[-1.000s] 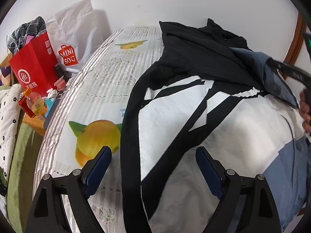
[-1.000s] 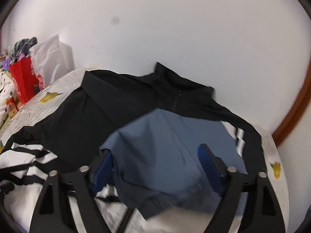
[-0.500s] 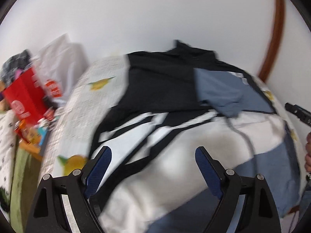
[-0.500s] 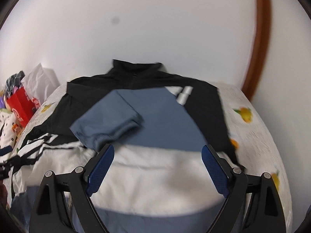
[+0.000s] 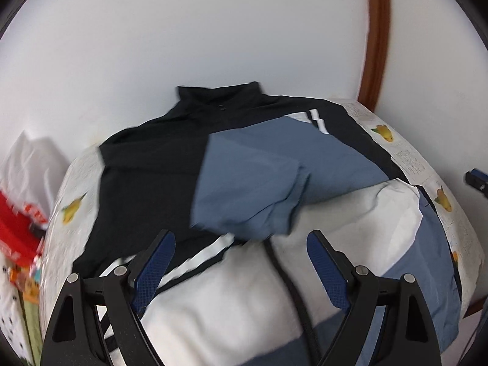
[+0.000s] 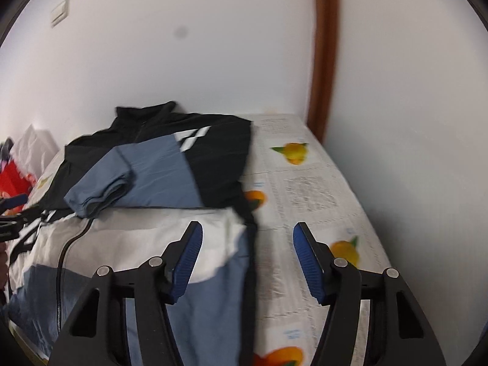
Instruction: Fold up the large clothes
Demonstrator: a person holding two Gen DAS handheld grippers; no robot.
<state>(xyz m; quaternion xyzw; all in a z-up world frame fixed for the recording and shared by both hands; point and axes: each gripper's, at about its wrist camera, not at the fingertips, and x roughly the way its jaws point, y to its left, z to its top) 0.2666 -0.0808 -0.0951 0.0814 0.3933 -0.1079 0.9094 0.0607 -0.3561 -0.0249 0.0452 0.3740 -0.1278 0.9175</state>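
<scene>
Against the white wall, the jacket point(image 5: 244, 183) lies spread on the fruit-print surface point(image 6: 311, 189), its blue sleeve point(image 5: 250, 189) seemingly folded inward, so the wide, empty left claw point(image 5: 241, 262) and closing, still empty right claw point(image 6: 247, 259) should each pinch a hem corner nearest themselves evenly.

Red bag point(image 5: 15, 231) motion-blurred, cut by left edge; jacket point(image 5: 213, 305) hem prob. runs off-frame.

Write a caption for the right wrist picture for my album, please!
Black, blue and white zip jacket, one blue sleeve folded across it, on a fruit-print tablecloth; the right gripper is closing, nothing between its jaws.
</scene>
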